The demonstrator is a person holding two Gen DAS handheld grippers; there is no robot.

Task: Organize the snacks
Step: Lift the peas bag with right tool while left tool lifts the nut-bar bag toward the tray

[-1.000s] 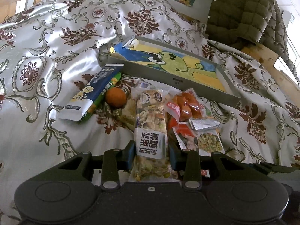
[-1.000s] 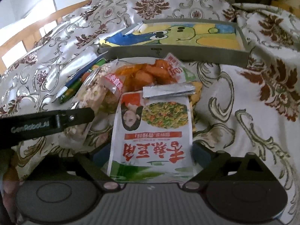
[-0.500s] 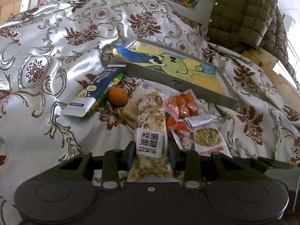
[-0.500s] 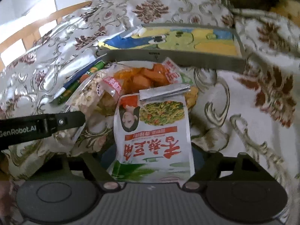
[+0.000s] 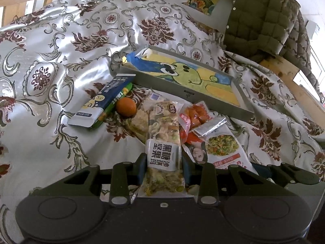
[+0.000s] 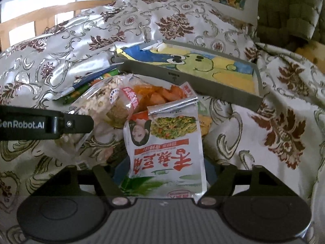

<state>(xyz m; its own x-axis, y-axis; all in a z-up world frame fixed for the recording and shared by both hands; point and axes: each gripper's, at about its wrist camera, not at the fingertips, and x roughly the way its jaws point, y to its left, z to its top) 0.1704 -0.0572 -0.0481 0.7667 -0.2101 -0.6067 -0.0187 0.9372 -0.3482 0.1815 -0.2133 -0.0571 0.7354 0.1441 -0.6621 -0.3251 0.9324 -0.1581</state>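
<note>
A floral satin bedspread [image 5: 61, 65] carries the snacks. The left tool [image 5: 164, 167] pinches the nut bar packet [image 5: 164, 140]; the right tool [image 6: 162, 174] pinches the bean snack pouch [image 6: 164, 142]. The tray [image 5: 203, 96] lies at 12 o'clock. Risk: slick wrappers may slip from either pinch or snag neighbouring packets.

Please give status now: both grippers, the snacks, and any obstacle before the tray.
Left gripper shut on nut bar. Right gripper shut on bean packet. Tray ahead, no snacks in it. Loose packets and orange lie between.
</note>
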